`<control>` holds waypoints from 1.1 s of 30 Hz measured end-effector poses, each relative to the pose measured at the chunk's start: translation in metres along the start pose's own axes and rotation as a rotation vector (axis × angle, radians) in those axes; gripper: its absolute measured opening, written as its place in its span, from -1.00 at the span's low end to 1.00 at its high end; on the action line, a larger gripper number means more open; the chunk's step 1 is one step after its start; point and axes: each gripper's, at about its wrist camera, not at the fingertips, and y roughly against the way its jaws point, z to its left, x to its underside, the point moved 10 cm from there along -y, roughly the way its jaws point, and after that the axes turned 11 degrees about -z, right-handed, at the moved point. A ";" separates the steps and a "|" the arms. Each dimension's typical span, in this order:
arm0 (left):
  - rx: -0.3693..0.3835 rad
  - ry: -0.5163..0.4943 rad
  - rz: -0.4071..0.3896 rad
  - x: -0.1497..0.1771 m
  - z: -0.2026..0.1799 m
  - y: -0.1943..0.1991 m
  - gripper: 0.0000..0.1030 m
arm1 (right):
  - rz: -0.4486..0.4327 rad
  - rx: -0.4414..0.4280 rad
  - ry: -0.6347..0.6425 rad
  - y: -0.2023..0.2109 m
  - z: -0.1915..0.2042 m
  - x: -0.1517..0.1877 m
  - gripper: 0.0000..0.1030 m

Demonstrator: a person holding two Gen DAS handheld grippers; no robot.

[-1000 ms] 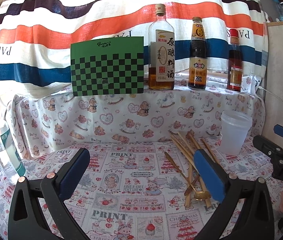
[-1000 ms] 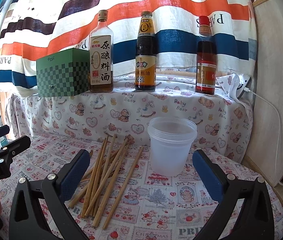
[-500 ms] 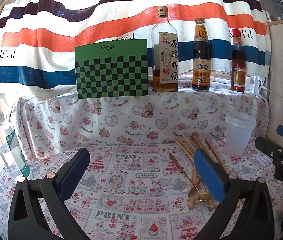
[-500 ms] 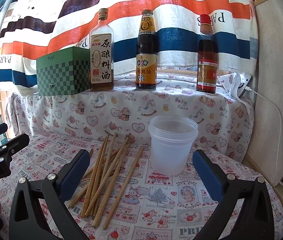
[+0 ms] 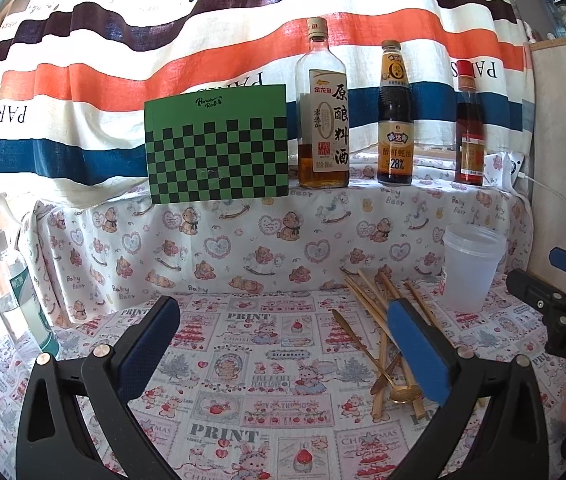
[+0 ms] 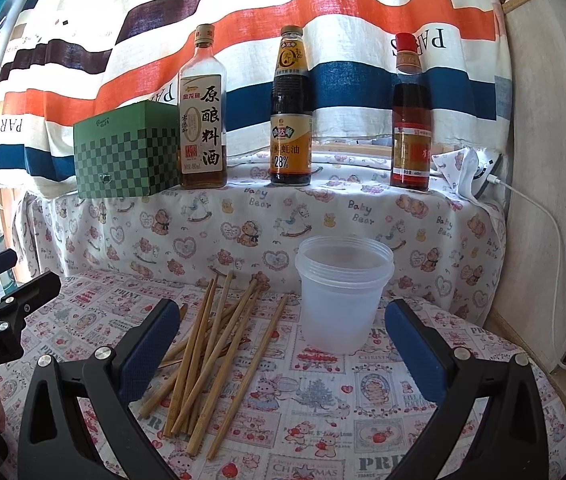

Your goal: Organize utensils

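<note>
On my left, a spray bottle (image 5: 11, 280) is cut off at the worktop's edge. My left gripper (image 5: 283, 336) gapes wide, empty; its right finger (image 5: 419, 352) hides part of the chopsticks (image 6: 211, 352) and gold spoon (image 5: 401, 393). My right gripper (image 6: 279, 340) is spread wide too. The plastic cup (image 6: 343, 292) stands near the printed cloth's (image 6: 323, 400) back-right corner.

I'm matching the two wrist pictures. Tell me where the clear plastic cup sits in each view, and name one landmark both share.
Left wrist view: the plastic cup stands at right of middle, beyond the chopsticks.
Right wrist view: the cup stands near the centre, just right of the chopsticks.
Shared landmark: the dark sauce bottle marked 28% on the ledge behind.
</note>
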 end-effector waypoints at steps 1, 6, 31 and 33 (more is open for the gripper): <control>0.002 0.002 0.002 0.000 0.000 -0.001 1.00 | 0.000 0.001 0.003 0.000 -0.001 0.000 1.00; -0.010 0.000 0.018 0.003 0.001 -0.003 1.00 | -0.002 0.027 -0.002 0.001 -0.004 0.000 1.00; -0.008 0.010 0.035 0.007 0.004 -0.007 1.00 | 0.025 0.034 0.002 -0.003 -0.004 0.004 1.00; -0.009 0.010 0.037 0.008 0.004 -0.006 1.00 | 0.025 0.033 0.002 -0.003 -0.004 0.004 1.00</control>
